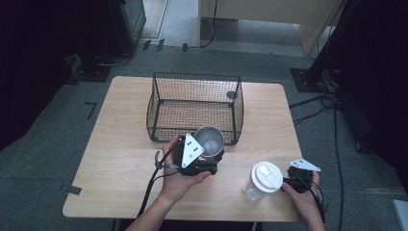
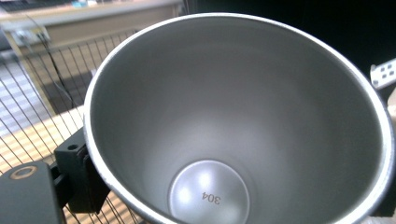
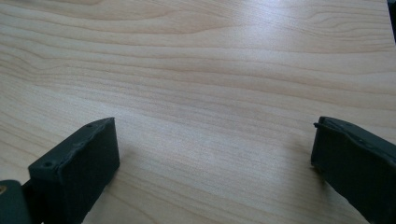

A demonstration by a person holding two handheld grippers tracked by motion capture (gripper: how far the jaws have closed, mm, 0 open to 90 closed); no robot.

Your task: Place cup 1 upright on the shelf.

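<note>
A round stainless-steel cup (image 1: pixel 210 139) is held clamped in the left gripper (image 1: pixel 204 161), raised just before the black wire basket (image 1: pixel 159 103); placing it inside appears left to do. The clear plastic cup with white lid (image 1: pixel 262 182) stands untouched beside the right gripper (image 3: pixel 210 154), whose jaws are spread apart.

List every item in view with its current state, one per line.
Steel cup: empty, held off the table, tilted, at the basket's front edge.
Left claw: shut on the steel cup.
Plastic cup: lid on, upright on the table.
Right claw: open, nothing between its jaws, over bare wood.
Wire basket: empty, upright on the table.
</note>
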